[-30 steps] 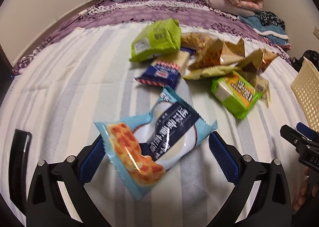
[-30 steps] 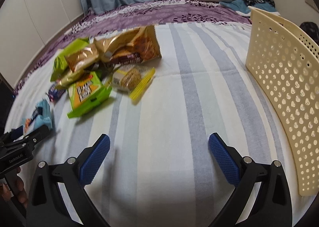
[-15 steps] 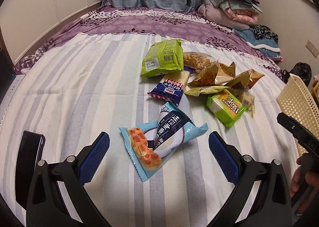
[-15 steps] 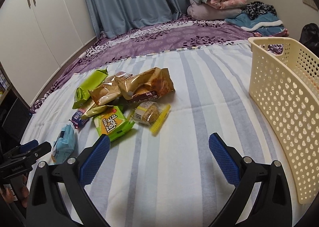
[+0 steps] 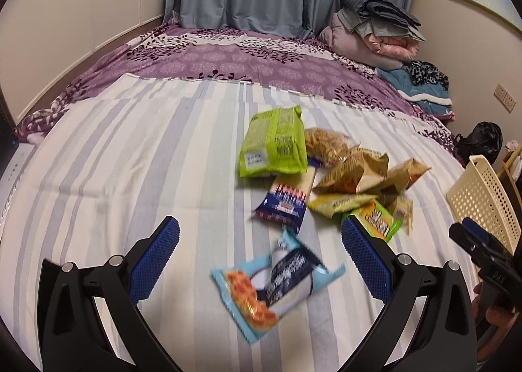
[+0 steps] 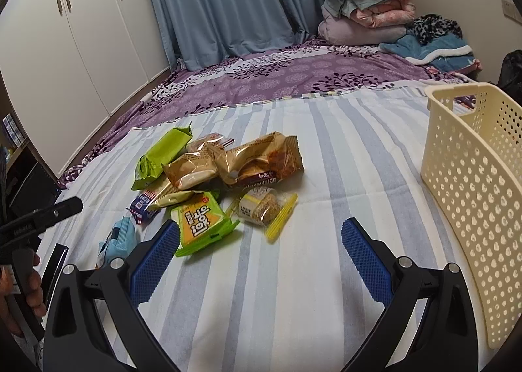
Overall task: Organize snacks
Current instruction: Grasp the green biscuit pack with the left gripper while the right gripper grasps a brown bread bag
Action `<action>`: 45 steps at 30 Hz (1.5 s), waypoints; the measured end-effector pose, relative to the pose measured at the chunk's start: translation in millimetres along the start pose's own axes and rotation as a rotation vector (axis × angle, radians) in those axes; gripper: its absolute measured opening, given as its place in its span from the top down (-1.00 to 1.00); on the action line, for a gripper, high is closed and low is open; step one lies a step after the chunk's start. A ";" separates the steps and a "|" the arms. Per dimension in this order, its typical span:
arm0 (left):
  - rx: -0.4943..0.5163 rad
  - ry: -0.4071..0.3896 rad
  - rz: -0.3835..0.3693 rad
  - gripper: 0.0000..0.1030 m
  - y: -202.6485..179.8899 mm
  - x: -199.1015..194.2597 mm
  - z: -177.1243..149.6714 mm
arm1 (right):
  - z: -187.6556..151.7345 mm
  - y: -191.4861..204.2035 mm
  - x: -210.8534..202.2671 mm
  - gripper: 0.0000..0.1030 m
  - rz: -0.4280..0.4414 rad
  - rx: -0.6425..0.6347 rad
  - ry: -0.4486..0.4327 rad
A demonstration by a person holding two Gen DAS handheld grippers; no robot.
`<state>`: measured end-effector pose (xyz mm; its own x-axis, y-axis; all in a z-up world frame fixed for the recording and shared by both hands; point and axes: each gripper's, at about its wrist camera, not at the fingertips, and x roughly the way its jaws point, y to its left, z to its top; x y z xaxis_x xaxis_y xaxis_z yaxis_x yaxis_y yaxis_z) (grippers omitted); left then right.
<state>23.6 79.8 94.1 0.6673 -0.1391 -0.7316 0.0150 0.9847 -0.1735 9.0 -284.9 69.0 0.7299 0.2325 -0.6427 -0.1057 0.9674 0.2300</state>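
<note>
A light-blue waffle packet (image 5: 275, 287) lies on the striped bedspread (image 5: 130, 176), just ahead of my open left gripper (image 5: 260, 261), which holds nothing. Beyond it sits a pile of snacks: a navy biscuit pack (image 5: 287, 200), a lime-green bag (image 5: 274, 143), golden-brown bags (image 5: 359, 173) and a green-orange packet (image 5: 375, 220). In the right wrist view the same green-orange packet (image 6: 202, 222) lies by my left fingertip, and a yellow-sealed clear pouch (image 6: 264, 207) lies ahead. My right gripper (image 6: 260, 253) is open and empty above the bedspread. A cream perforated basket (image 6: 473, 182) stands at the right.
A purple floral blanket (image 5: 244, 58) covers the far half of the bed, with folded bedding (image 5: 375, 29) stacked at the back right. White wardrobe doors (image 6: 75, 45) and blue curtains (image 6: 222, 6) line the walls. A hand (image 6: 32, 293) holds the other gripper at the left edge.
Both grippers have risen and pulled back from the bed, so the snacks look smaller and farther away. The light-blue packet has stayed on the bedspread. Both grippers remain open.
</note>
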 end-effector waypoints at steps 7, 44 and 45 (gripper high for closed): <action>0.016 0.026 -0.050 -0.95 -1.2 42.3 33.9 | 18.7 -1.8 12.4 -0.91 -0.022 -0.006 -0.014; 0.001 0.186 -0.153 -0.49 -0.7 189.5 92.4 | 38.4 -2.9 75.0 -0.91 0.014 0.032 0.052; 0.003 0.174 -0.148 -0.48 -0.5 185.7 93.6 | 38.7 -2.4 77.0 -0.91 0.019 0.035 0.054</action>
<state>217.2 63.4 20.0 0.5195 -0.2978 -0.8009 0.1053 0.9525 -0.2859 91.6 -273.2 47.2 0.6905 0.2563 -0.6764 -0.0941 0.9590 0.2673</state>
